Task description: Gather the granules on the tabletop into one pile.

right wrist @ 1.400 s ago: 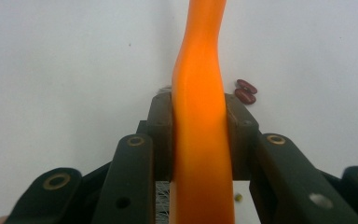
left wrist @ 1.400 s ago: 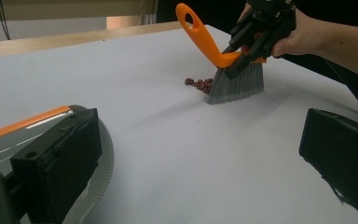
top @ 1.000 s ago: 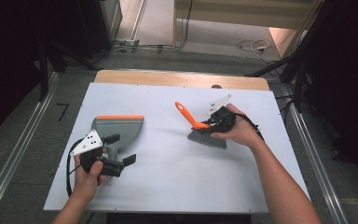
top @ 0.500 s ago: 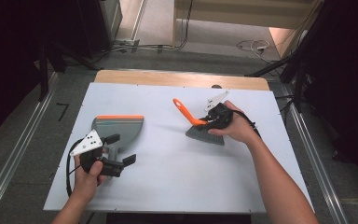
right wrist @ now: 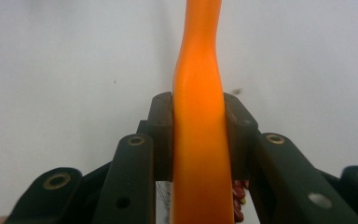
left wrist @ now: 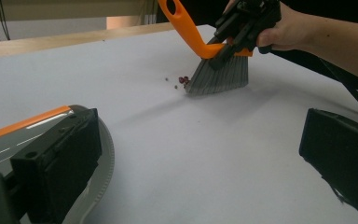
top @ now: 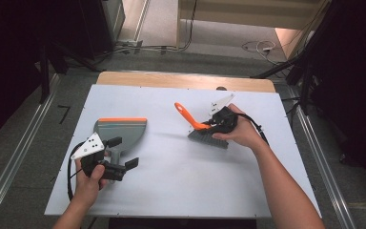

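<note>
Right gripper [top: 214, 128] pinches the brush [top: 205, 131], crumbs [left wrist: 182, 80] unswept beside it; left gripper [top: 119, 152], spread, straddles the dustpan [top: 119, 131] handle, ungrasped.

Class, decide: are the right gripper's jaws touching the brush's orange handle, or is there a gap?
Touching. The right gripper view shows the right gripper with both jaws pressed flat against the sides of the brush's orange handle, no gap either side.

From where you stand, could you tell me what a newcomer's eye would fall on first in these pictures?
First the brush with its bright orange handle, right of the table's middle, clamped in the right gripper with its grey bristles on the white surface. Next the grey, orange-edged dustpan at the left, with the left gripper open over its handle. Tiny red bits lie beside the bristles.
</note>
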Available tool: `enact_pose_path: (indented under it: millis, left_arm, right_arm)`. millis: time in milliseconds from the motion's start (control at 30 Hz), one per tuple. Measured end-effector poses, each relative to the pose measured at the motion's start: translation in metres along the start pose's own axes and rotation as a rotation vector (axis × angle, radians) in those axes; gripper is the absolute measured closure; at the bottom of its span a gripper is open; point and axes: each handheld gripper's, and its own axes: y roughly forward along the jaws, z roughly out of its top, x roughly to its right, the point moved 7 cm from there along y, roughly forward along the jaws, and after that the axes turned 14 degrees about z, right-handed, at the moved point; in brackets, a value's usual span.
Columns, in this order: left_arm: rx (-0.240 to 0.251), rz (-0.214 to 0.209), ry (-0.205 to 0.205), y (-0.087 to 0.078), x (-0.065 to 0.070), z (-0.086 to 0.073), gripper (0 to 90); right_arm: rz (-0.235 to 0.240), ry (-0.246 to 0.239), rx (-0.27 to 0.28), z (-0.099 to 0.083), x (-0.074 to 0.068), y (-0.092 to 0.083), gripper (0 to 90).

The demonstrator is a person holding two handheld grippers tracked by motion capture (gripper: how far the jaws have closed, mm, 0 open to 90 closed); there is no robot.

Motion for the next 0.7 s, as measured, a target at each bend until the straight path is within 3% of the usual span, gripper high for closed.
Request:
enact_pose_path:
  millis: [233,367,500,600,700]
  left_arm:
    - [0.003,0.002,0.000,-0.001,0.000,0.000,0.0]
    - [0.002,0.002,0.001,-0.001,-0.001,0.000,0.0]
    - [0.002,0.001,0.000,0.000,-0.001,0.000,0.0]
    - [0.001,0.000,0.001,0.000,0.001,0.000,0.0]
    - [0.002,-0.001,0.001,0.000,0.001,0.000,0.0]
  right_arm:
    - [0.009,-0.026,0.016,0.009,-0.009,-0.002,67.7]
    - [-0.003,0.000,0.038,0.011,-0.009,-0.008,67.7]
    - [-0.055,0.085,0.109,0.018,-0.002,-0.018,67.7]
    - [-0.097,0.115,0.169,0.029,0.005,-0.026,67.7]
    - [-0.177,0.131,0.167,0.036,0.014,-0.028,67.8]
